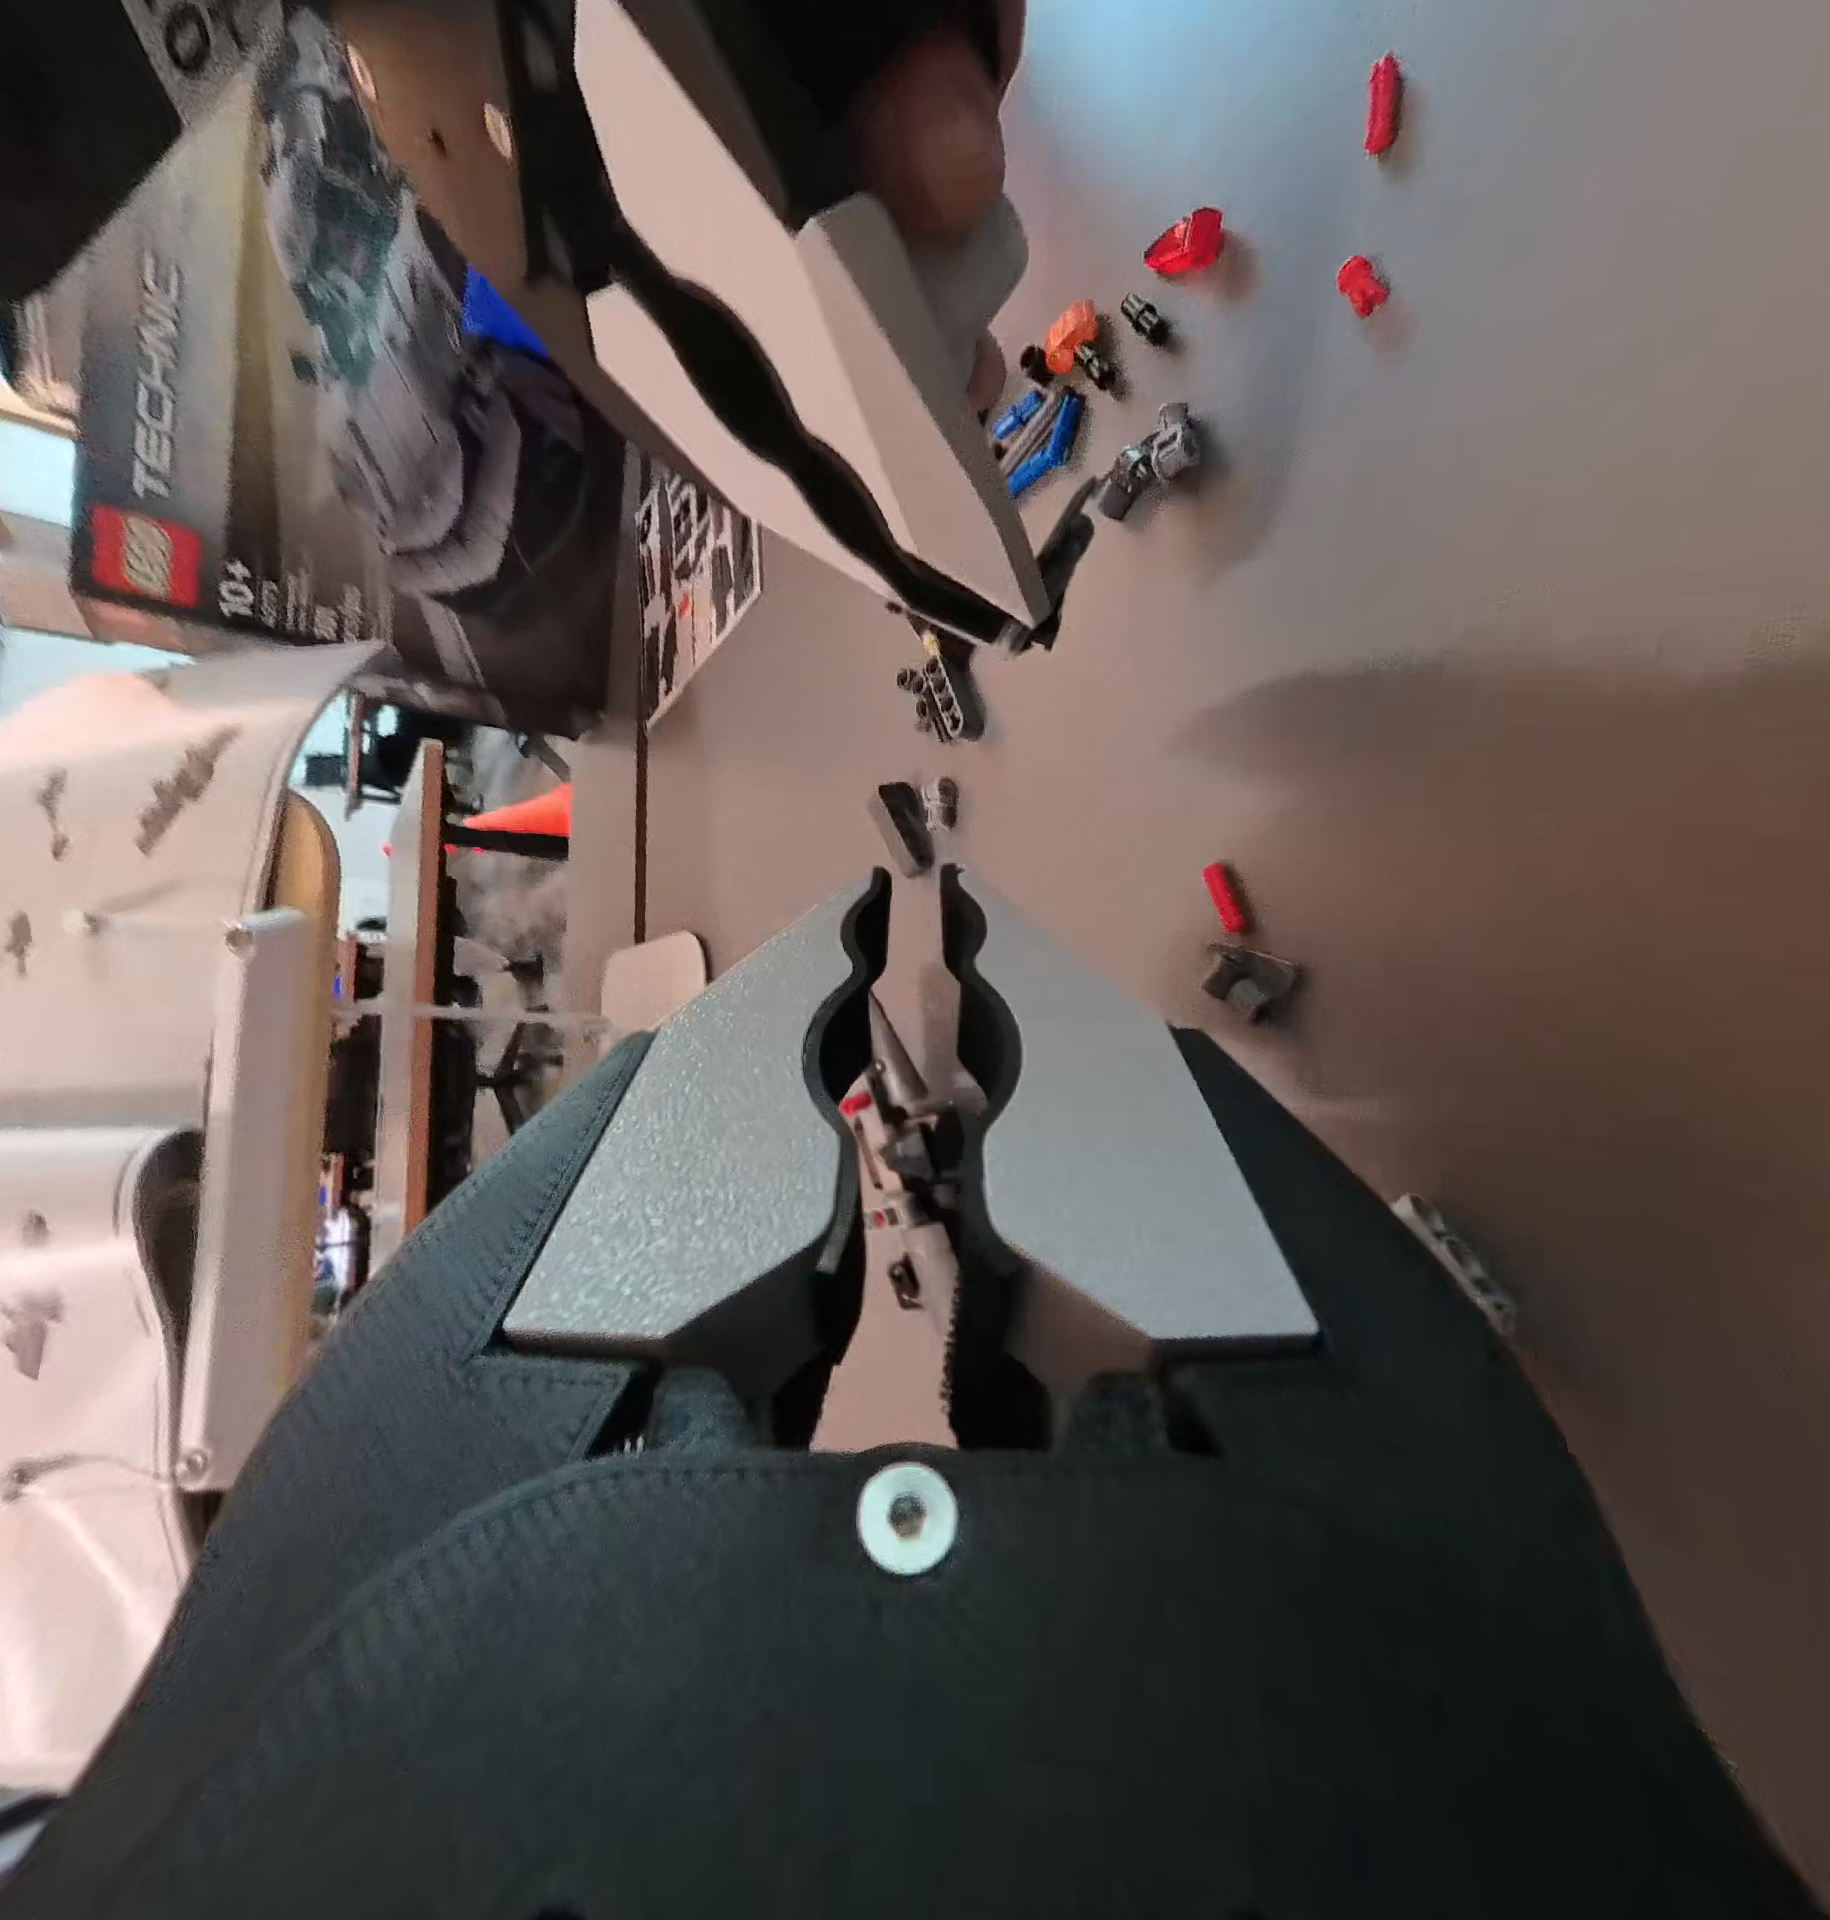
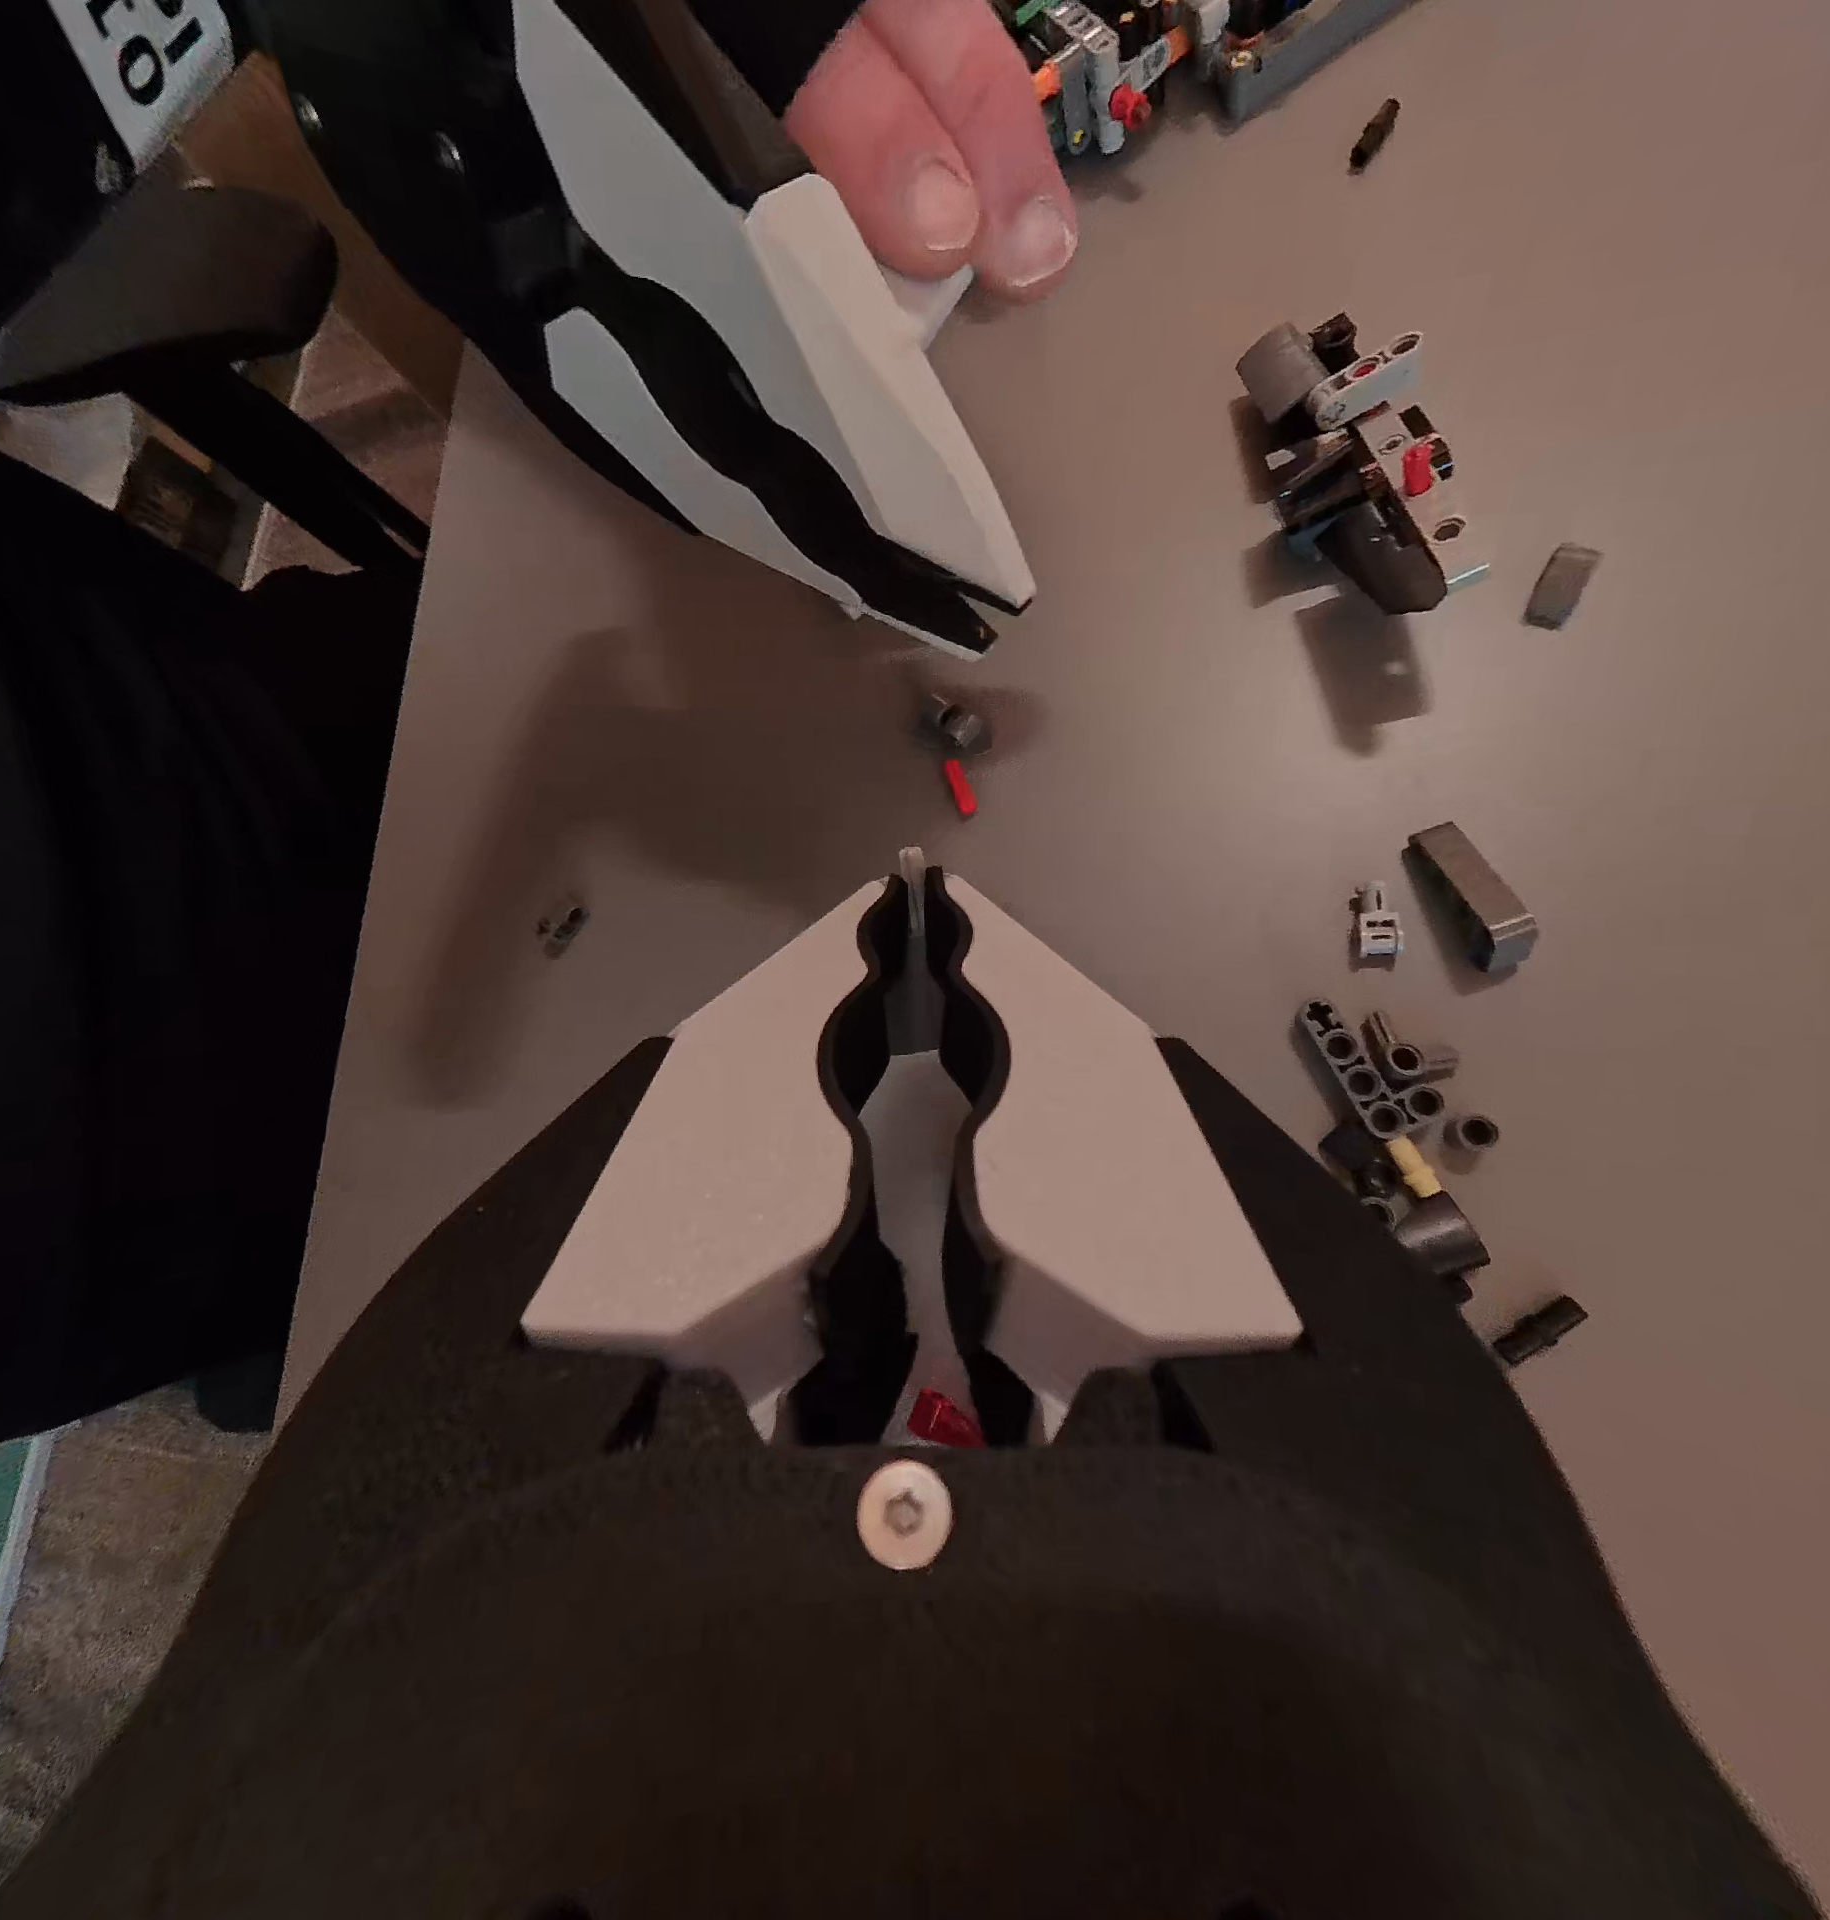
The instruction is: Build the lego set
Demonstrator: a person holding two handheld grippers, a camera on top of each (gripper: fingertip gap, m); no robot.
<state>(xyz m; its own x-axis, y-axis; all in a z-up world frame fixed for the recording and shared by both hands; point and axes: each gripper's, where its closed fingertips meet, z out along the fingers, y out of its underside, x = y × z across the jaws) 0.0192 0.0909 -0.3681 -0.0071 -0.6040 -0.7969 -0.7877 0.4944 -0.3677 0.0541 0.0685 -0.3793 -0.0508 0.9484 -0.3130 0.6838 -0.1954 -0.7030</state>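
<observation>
- The right gripper [image 2: 916, 883] is clamped on a thin pale grey pin [image 2: 911, 904], whose tip pokes out just past the fingertips above the grey table [image 2: 1513, 1558].
- The left gripper [image 1: 916, 883] looks nearly closed, fingertips a sliver apart; through the gap I see a small grey-and-red assembly [image 1: 906, 1132], but I cannot tell whether the fingers grip it or it lies on the table behind them.
- From the right wrist view, the left gripper comes in from the upper left with a hand [image 2: 942, 156] behind it, tips close together, just above a dark grey stud piece [image 2: 955, 724] and a small red peg [image 2: 960, 784].
- Off to the right stands a part-built grey and black block [image 2: 1352, 468]; nearer lie a dark grey slope brick [image 2: 1472, 909], a small light grey connector [image 2: 1375, 923] and a holed grey beam [image 2: 1363, 1075] with bushes around it.
- In the left wrist view, the set's box [image 1: 267, 416] stands at the far edge, with an open paper booklet [image 1: 111, 883] beside it.
- Red translucent pieces [image 1: 1186, 241] and blue pins [image 1: 1041, 436] are scattered well apart from both grippers.
</observation>
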